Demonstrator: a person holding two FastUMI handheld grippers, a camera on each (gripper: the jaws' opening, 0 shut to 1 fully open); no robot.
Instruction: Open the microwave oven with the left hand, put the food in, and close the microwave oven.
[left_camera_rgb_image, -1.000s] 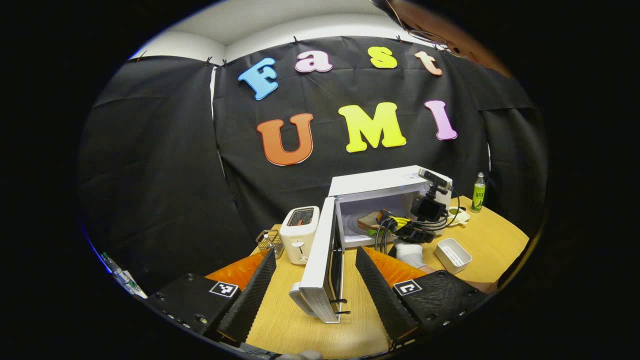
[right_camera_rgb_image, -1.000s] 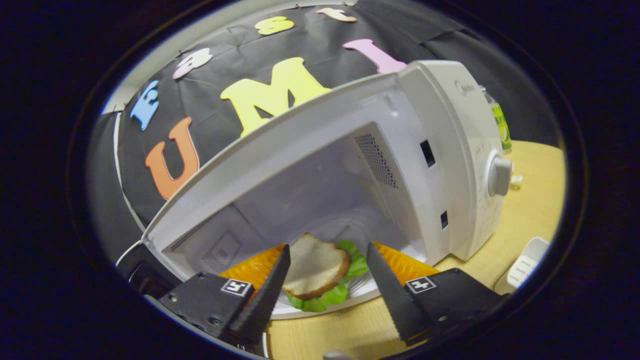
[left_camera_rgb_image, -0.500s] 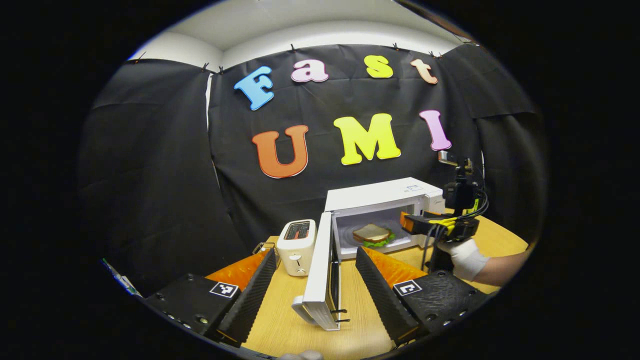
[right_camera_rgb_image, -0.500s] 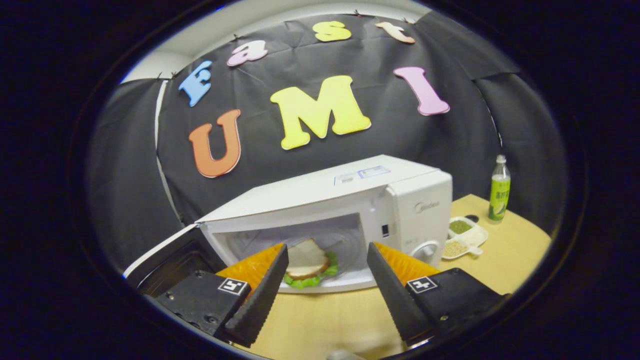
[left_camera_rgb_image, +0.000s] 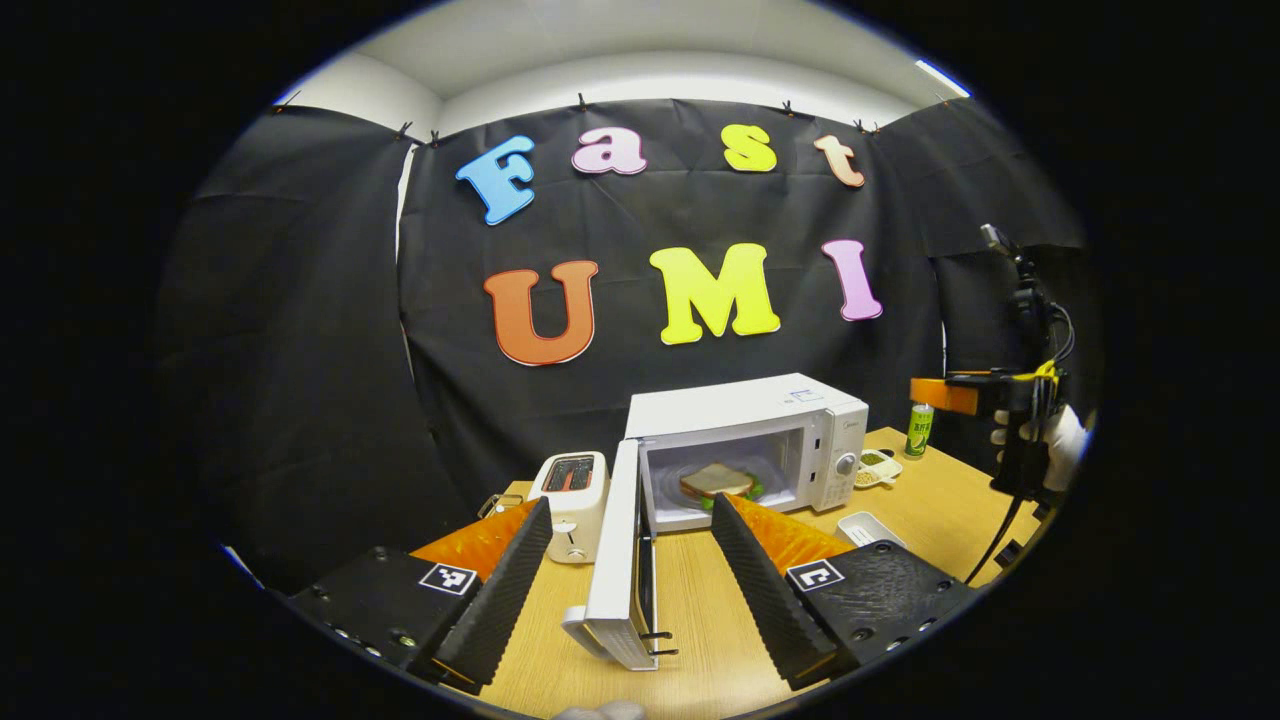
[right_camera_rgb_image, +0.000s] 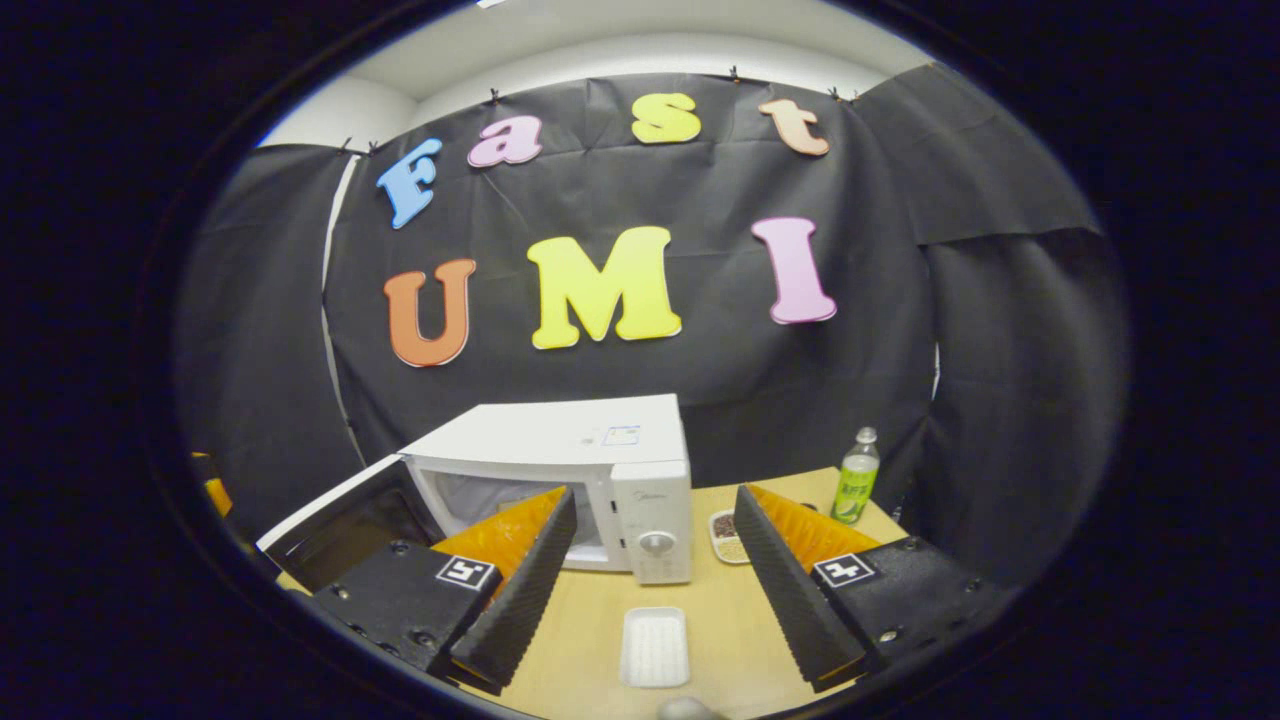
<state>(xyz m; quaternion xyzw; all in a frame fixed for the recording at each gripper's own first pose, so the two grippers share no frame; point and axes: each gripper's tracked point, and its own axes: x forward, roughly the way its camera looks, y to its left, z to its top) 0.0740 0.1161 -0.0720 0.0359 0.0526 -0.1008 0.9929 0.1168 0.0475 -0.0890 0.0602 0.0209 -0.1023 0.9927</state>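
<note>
1. We judge the main risk to be the closing push. The microwave oven (left_camera_rgb_image: 745, 445) stands with its door (left_camera_rgb_image: 620, 560) swung wide toward us, and our left gripper (left_camera_rgb_image: 630, 570) has its fingers spread with the door's free edge between them, gripping nothing that we can see. A push from one finger near the handle edge could glance off the smooth panel, or shove the whole oven back across the table (left_camera_rgb_image: 700, 610) instead of turning the door on its hinge.

2. A half-hearted swing may leave the door unlatched, so we would want firm contact right to the end.

3. The toaster (left_camera_rgb_image: 570, 490) stands just left of the microwave, beside the hinge. It looks clear of the door's path, though our left gripper's outer finger could clip it.

4. The sandwich (left_camera_rgb_image: 716, 482) lies inside the microwave's cavity: a slice of bread on top, green lettuce showing beneath. It looks set well back from the opening, so we do not expect the door to catch it.

5. Our right gripper (right_camera_rgb_image: 650, 585) is spread and empty, held back from the microwave, in front of its control panel. Below it, in front of the microwave, lies a small white tray (right_camera_rgb_image: 654, 646); a green bottle (right_camera_rgb_image: 853, 482) stands to the microwave's right. Both appear well clear of the door.
</note>
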